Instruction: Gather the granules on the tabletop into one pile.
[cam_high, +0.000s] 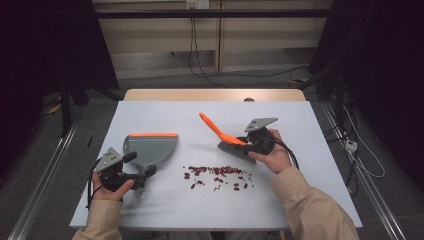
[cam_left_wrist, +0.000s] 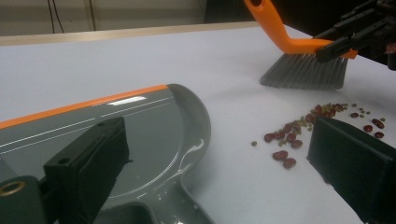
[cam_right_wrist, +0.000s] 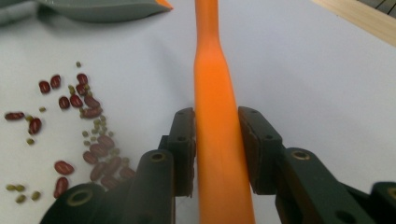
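Observation:
A grey dustpan (cam_high: 150, 147) with an orange front lip lies flat on the left of the white table (cam_high: 165, 112). My left gripper (cam_high: 141, 164) stands open at its rear. In the left gripper view the pan's handle (cam_left_wrist: 180, 205) lies between the wide-apart jaws, untouched. An orange-handled brush (cam_high: 216, 129) with grey bristles (cam_high: 236, 151) rests bristles-down right of centre. My right gripper (cam_right_wrist: 217, 140) is shut on its orange handle (cam_right_wrist: 215, 84). Red and small green beans (cam_high: 217, 175) lie scattered in front of the bristles, between brush and pan.
The table's wooden far edge (cam_high: 215, 94) meets a grey floor with cables (cam_high: 200, 70). Dark stands flank the table on both sides. Bare white tabletop lies behind the pan and along the front edge.

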